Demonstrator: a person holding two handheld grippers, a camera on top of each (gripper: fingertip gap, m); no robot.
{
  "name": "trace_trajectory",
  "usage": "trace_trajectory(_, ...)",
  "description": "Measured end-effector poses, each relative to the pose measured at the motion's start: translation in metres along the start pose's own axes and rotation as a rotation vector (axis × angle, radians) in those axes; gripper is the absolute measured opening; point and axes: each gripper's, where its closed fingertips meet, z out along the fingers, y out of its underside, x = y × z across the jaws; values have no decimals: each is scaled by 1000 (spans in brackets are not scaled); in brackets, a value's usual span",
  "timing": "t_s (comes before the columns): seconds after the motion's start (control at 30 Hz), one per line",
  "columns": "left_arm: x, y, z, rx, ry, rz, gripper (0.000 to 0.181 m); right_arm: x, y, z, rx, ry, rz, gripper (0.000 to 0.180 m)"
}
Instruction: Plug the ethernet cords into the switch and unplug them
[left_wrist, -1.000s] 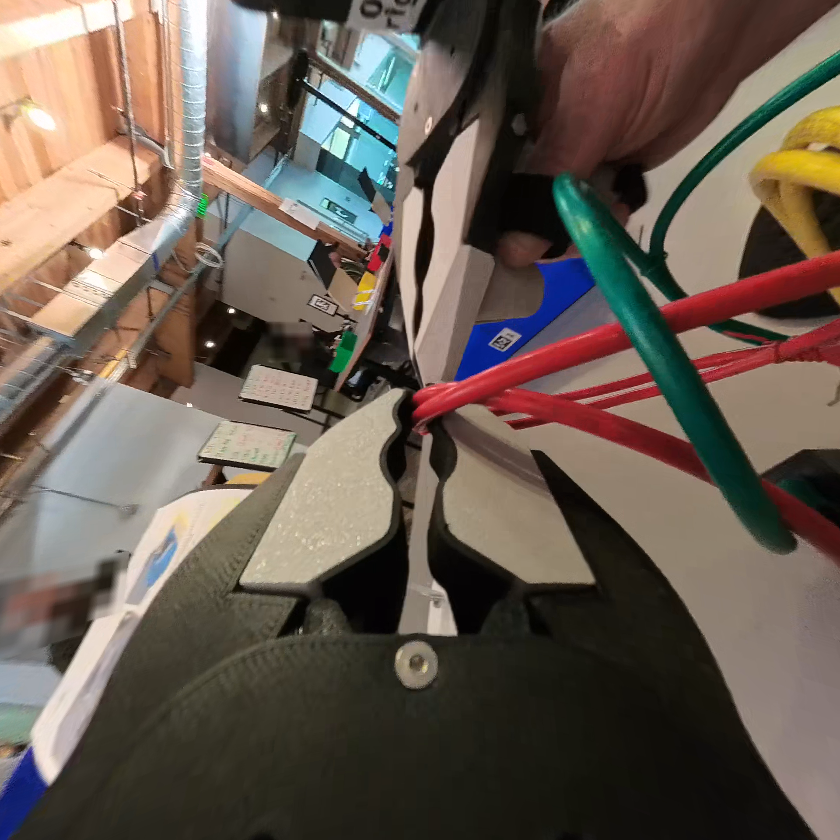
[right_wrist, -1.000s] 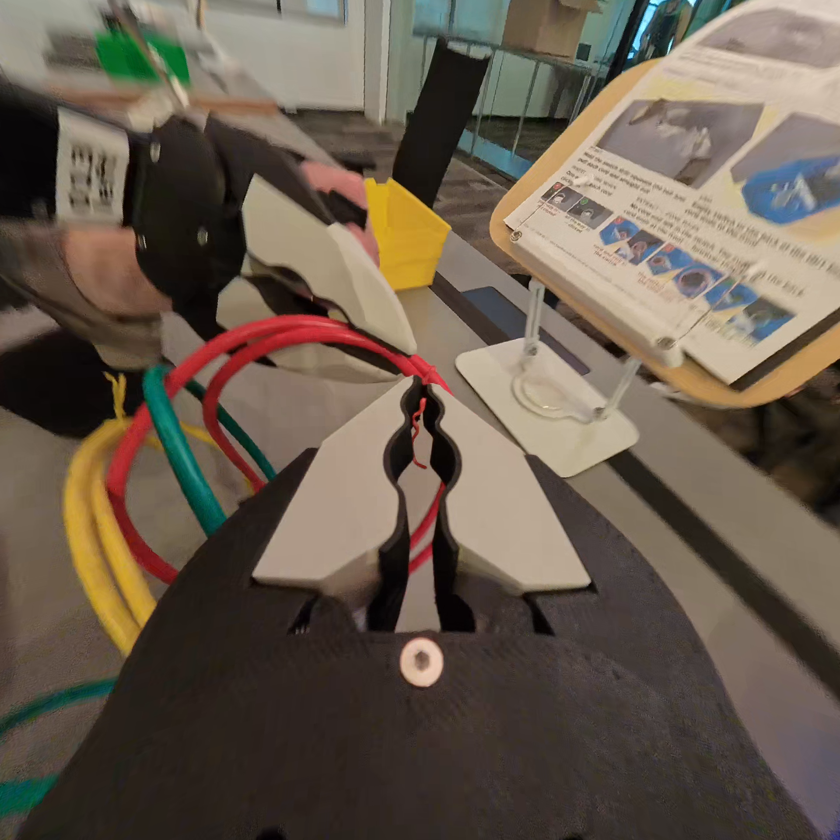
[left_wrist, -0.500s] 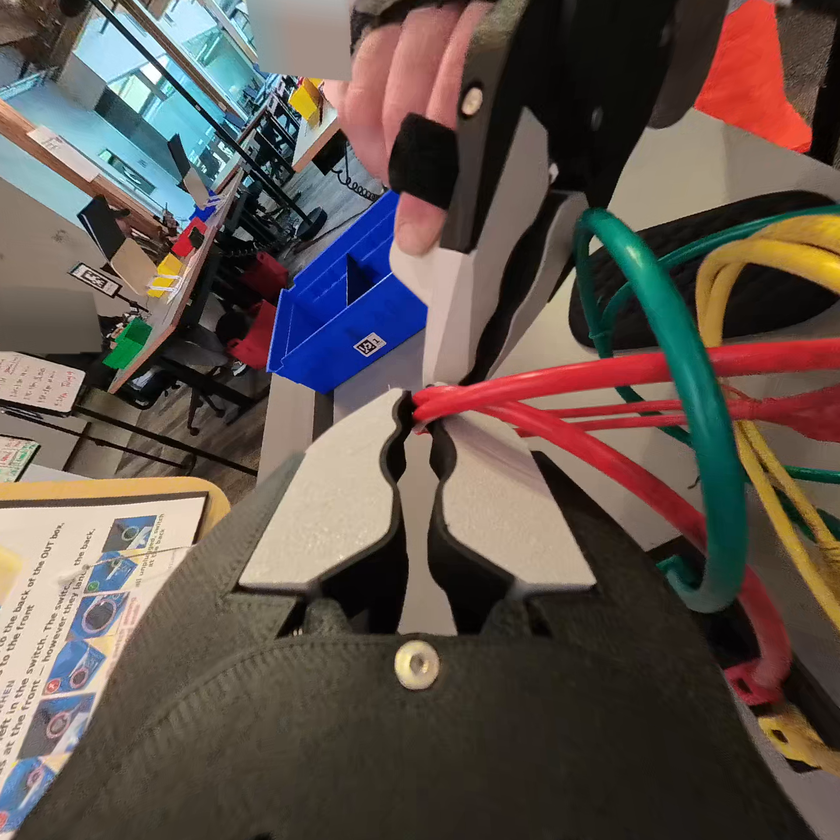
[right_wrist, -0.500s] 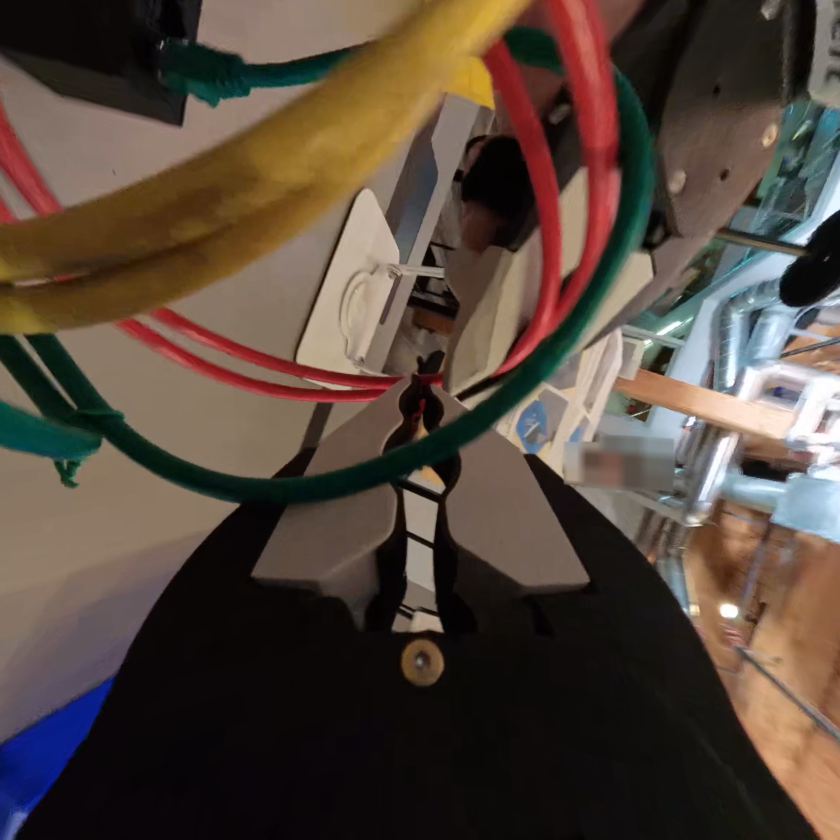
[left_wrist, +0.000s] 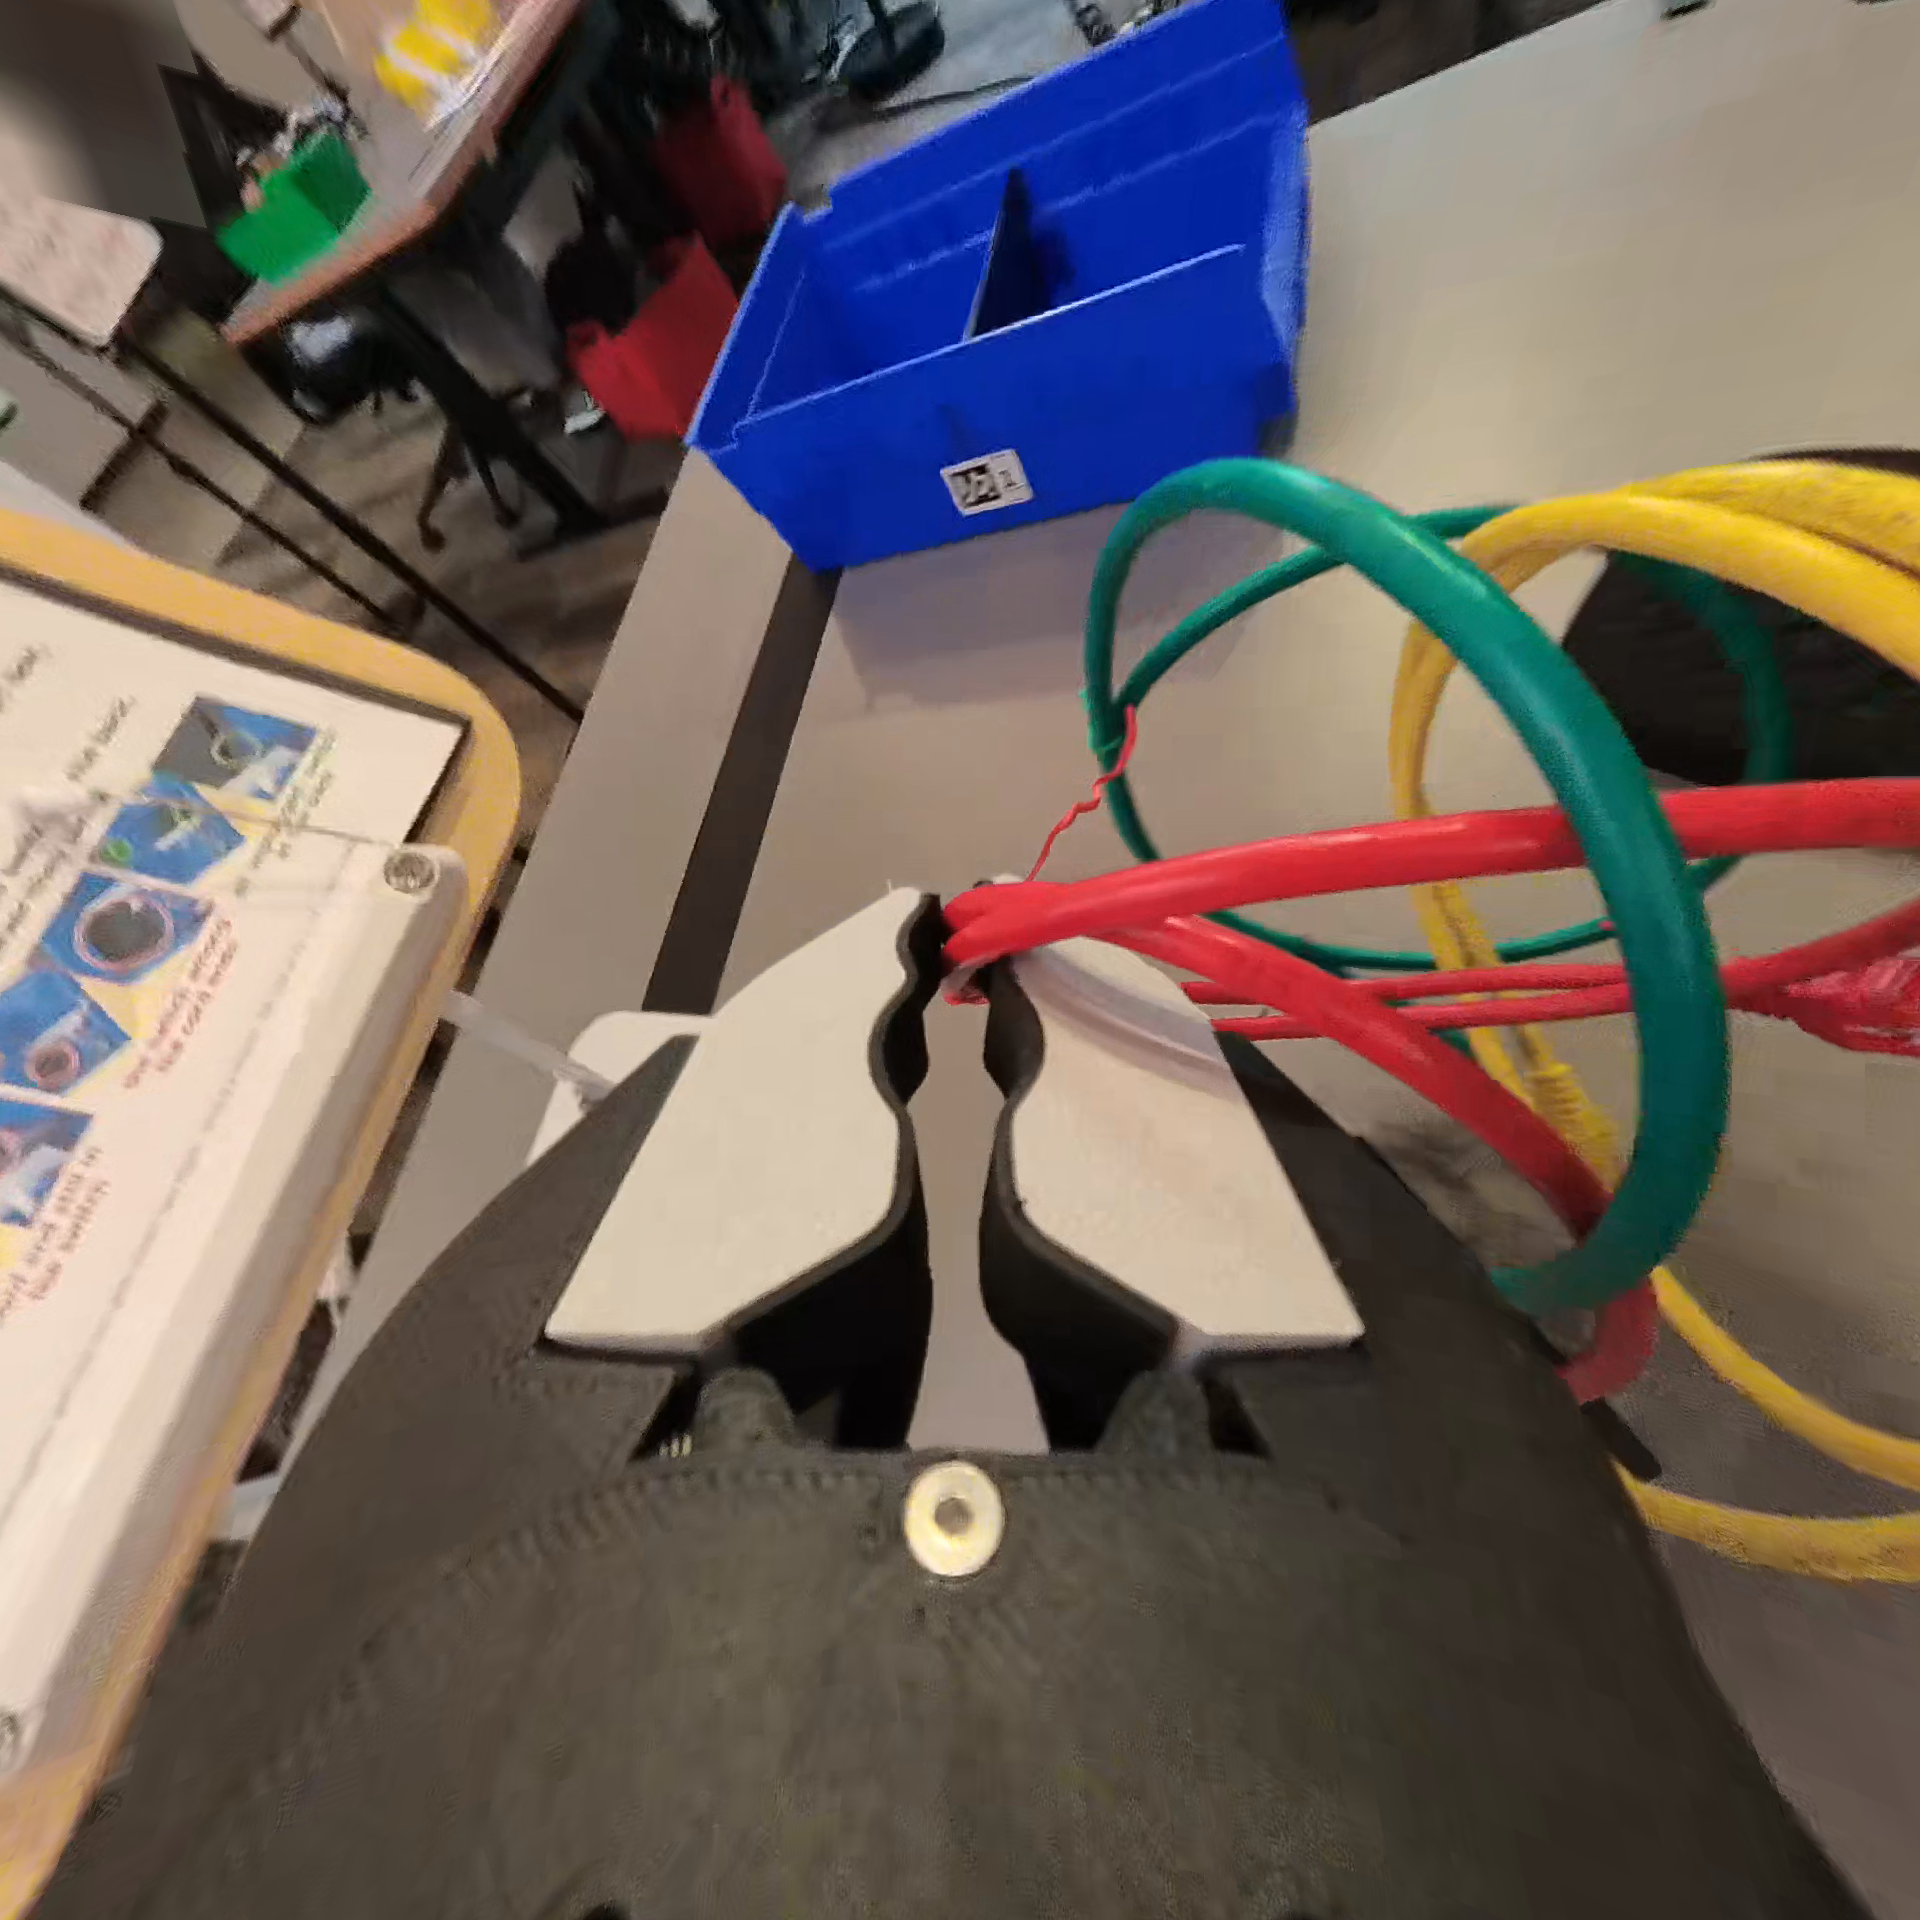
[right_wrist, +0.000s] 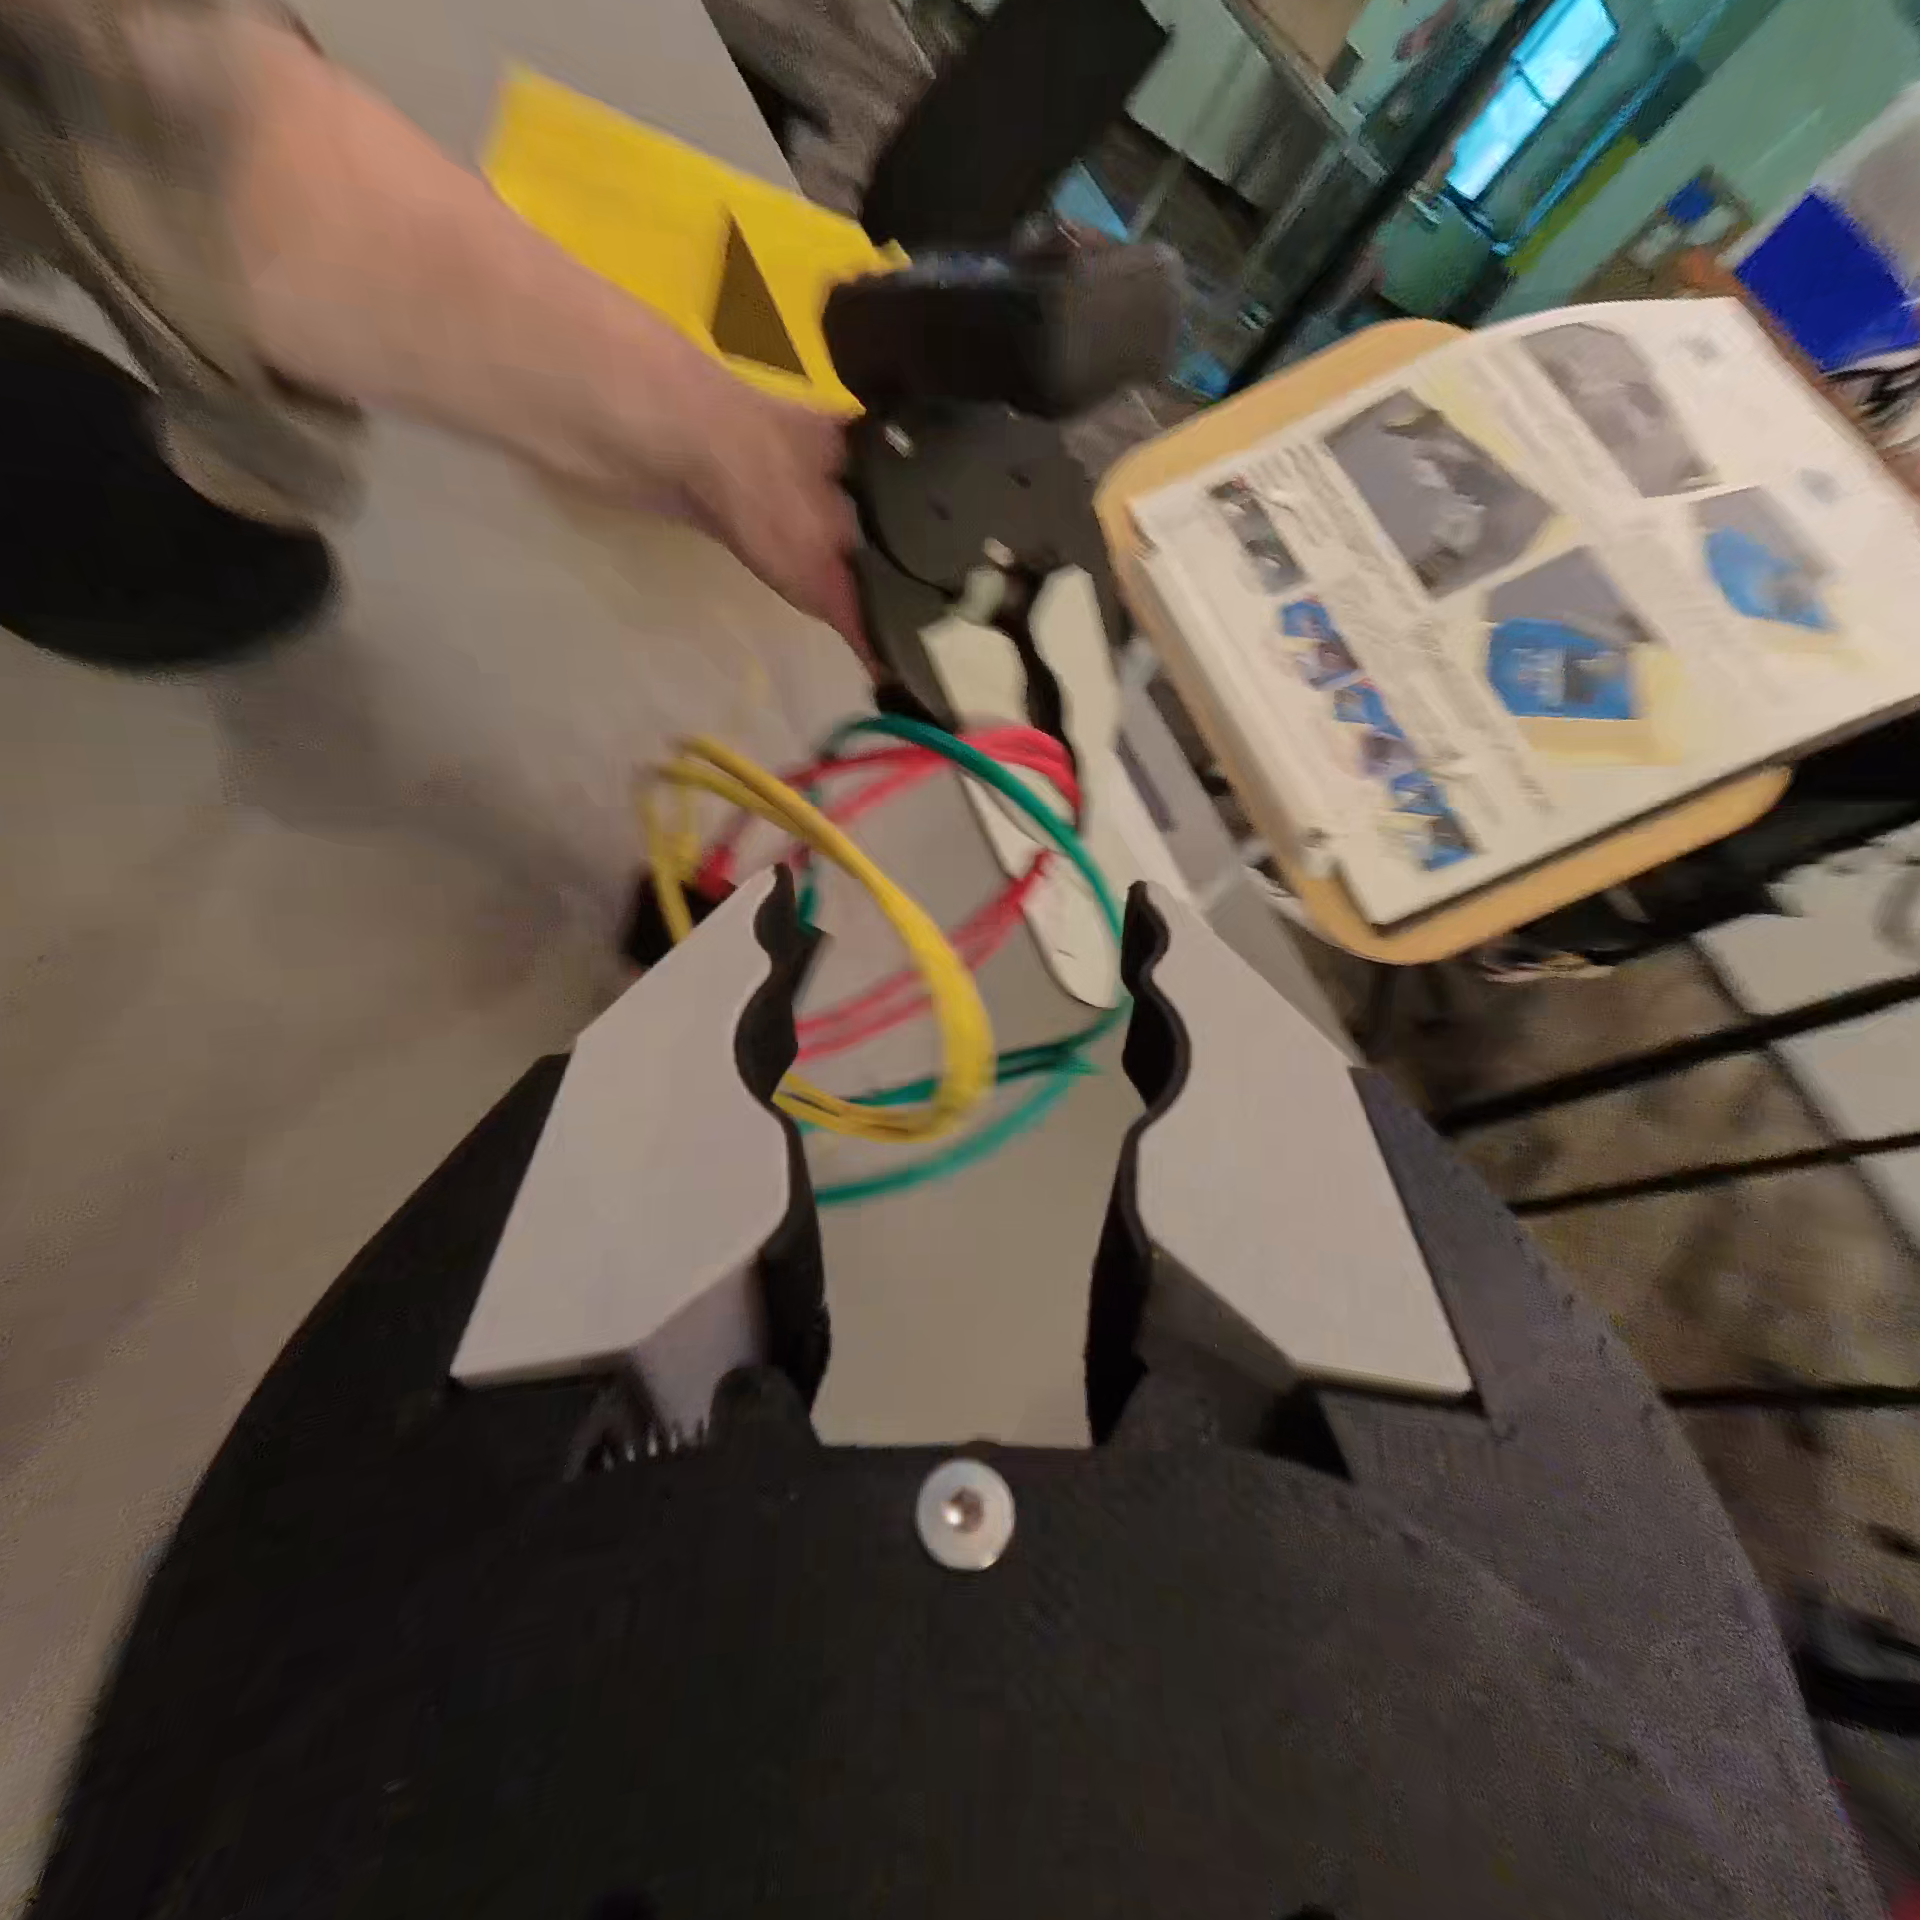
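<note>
Ethernet cords lie in a loose tangle of loops on the grey tabletop (left_wrist: 1558, 260), and we have hold of the red cord (left_wrist: 1299, 862) at its coiled end. Our left tongs (left_wrist: 951, 935) are pinched narrow on the red coil right at the tips, with a thin red twist tie (left_wrist: 1081, 810) curling up from the pinch toward 12 o'clock. Gripping there, where the strands are bunched, lets us lift the whole coil at once. The green cord (left_wrist: 1538, 727) arcs over the red one at 2 o'clock, and the yellow cord (left_wrist: 1662, 520) loops behind it at 3 o'clock, so all three are threaded through one another.

Our right tongs (right_wrist: 956, 914) stand wide and hold nothing; they hang back from the tangle, which sits at 12 o'clock between them and the left tongs farther off. We judge they are free so they can take a plug end next.

A blue bin (left_wrist: 1039, 343) sits at 12 o'clock of the left tongs, an instruction sheet (left_wrist: 156, 987) on its stand at 9 o'clock. The dark shape at the base of the cords may be the switch, but the right view is too blurred to say. No plugging looks done yet.
</note>
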Motion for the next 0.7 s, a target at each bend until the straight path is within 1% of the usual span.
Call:
trace_trajectory(0.03, -2, 2, 2, -12, -5, -42, 6, -11, 0, 6, 9, -15, 56, 68)
trace_trajectory(0.1, -2, 4, 6, -32, 12, -133, 6, -37, 15, 22, -39, -83, 99, 72)
trace_trajectory(0.13, -3, 5, 8, -39, 9, -167, 6, -44, 22, 30, -40, -84, 135, 76)
trace_trajectory(0.17, -2, 8, 10, -55, 21, -208, 6, -48, 28, 37, -42, -68, 183, 82)
trace_trajectory(0.2, -2, 9, 11, -58, 26, -254, 6, -52, 34, 44, -46, -57, 235, 83)
trace_trajectory(0.23, -3, 11, 13, -61, 26, -295, 6, -53, 37, 48, -47, -35, 270, 81)
trace_trajectory(0.27, -1, 14, 15, -73, 34, -333, 6, -51, 38, 50, -31, 11, 269, 84)
trace_trajectory(0.3, -1, 17, 16, -80, 37, -373, 6, -57, 35, 50, 3, 14, 245, 76)
trace_trajectory(0.33, -3, 20, 17, -77, 20, -410, 6, -68, 31, 50, 25, -22, 232, 61)
trace_trajectory(0.4, -2, 26, 19, -80, 18, -484, 6, -81, 38, 54, 1, -58, 270, 58)
trace_trajectory(0.43, -1, 28, 20, -65, 16, -522, 6, -84, 49, 60, -42, -61, 293, 72)
trace_trajectory(0.47, 0, 30, 21, -56, 18, -552, 6, -89, 59, 66, -79, -70, 304, 91)
trace_trajectory(0.53, 4, 37, 23, -55, 21, -581, 7, -98, 72, 75, -93, -108, 287, 100)
trace_trajectory(0.57, 4, 41, 23, -48, 11, -588, 7, -98, 81, 79, -103, -114, 270, 109)
trace_trajectory(0.63, 6, 45, 23, -30, 17, -623, 7, -107, 90, 88, -84, -205, 252, 113)
trace_trajectory(0.67, 6, 47, 23, -19, 21, -623, 7, -112, 86, 89, -30, -268, 224, 112)
trace_trajectory(0.7, 5, 49, 23, -18, 12, -618, 7, -116, 81, 85, 41, -323, 184, 107)
